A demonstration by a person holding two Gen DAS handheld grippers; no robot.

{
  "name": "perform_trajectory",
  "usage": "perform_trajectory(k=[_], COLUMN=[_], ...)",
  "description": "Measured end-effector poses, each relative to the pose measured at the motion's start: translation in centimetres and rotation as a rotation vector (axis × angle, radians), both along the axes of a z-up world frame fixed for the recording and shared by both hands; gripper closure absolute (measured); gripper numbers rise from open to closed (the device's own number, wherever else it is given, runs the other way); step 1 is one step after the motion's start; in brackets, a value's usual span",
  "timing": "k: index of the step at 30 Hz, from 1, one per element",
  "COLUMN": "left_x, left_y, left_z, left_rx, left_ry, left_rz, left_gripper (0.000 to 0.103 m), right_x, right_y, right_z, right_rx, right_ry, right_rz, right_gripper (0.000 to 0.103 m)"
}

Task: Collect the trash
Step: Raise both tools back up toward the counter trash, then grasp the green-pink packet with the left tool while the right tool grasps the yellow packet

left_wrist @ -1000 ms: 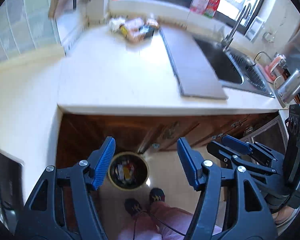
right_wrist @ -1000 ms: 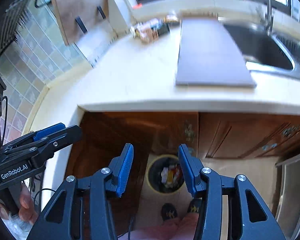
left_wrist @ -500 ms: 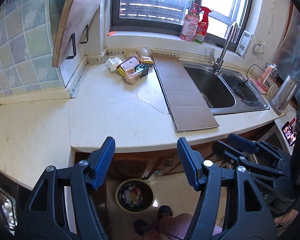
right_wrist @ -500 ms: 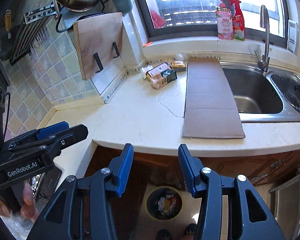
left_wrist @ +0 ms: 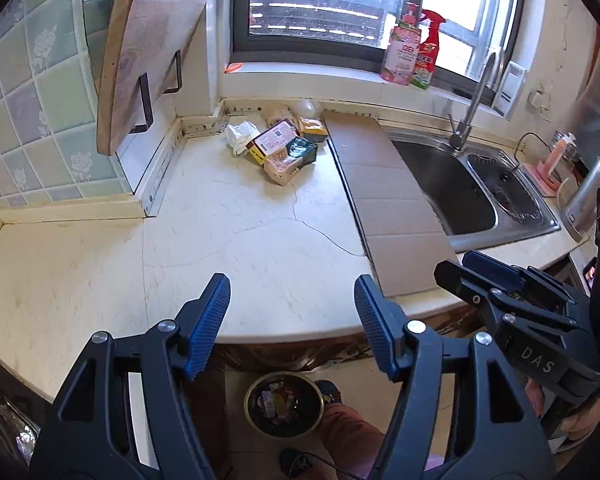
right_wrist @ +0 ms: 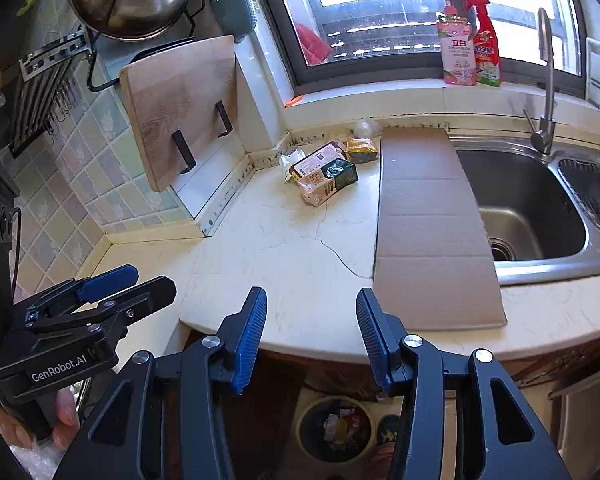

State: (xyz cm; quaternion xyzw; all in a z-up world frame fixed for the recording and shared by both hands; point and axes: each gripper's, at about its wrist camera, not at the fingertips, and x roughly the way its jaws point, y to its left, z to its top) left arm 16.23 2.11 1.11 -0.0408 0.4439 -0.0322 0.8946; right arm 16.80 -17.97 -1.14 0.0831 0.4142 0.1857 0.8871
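Observation:
A small heap of trash lies at the back of the pale counter by the wall: food cartons (left_wrist: 281, 148) (right_wrist: 323, 176), a crumpled white wrapper (left_wrist: 240, 136) and a yellow packet (right_wrist: 362, 147). A round bin (left_wrist: 284, 404) (right_wrist: 334, 426) holding several scraps stands on the floor below the counter's edge. My left gripper (left_wrist: 292, 286) hangs open and empty over the counter's front edge, well short of the heap. My right gripper (right_wrist: 311, 298) is also open and empty at the front edge. Each gripper shows at the side of the other's view.
A long flat cardboard sheet (left_wrist: 384, 196) (right_wrist: 432, 224) lies on the counter beside the steel sink (right_wrist: 532, 204) with its tap. A wooden cutting board (right_wrist: 180, 104) leans on the tiled wall. Two bottles (right_wrist: 470, 42) stand on the window ledge. A person's leg and shoe (left_wrist: 332, 396) are by the bin.
Both grippers have risen from above the floor bin to counter height, so the counter, sink and window now fill the views. The jaws kept the same gap, empty throughout.

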Motion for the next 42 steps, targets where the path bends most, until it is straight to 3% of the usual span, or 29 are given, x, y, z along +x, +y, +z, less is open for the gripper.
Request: perform_trajectory(k=[13, 22, 31, 42], left_x=[14.1, 23.4, 31.1, 36.8], left_y=[0.9, 1.5, -1.3, -2.3], left_z=[-3.3, -7.5, -11.3, -16.4], left_rx=[0.018, 0.007, 0.142, 0.095], left_ry=[0.059, 0.105, 0.118, 0.228], left_rz=[0.104, 0.158, 0.046, -0.065], left_gripper=[0.042, 0.041, 0.041, 0.041], right_x=[17.1, 27.8, 35.8, 42.6], right_y=[0.4, -0.7, -0.3, -0.5], right_z=[-4.0, -8.2, -10.4, -13.0], right_rx=[0.032, 0.033, 0.039, 0.067], right_ry=[0.068, 0.125, 0.140, 0.193], right_rz=[0.067, 0.096, 0.132, 0.117], right_gripper=[0.056, 0.056, 0.056, 0.056])
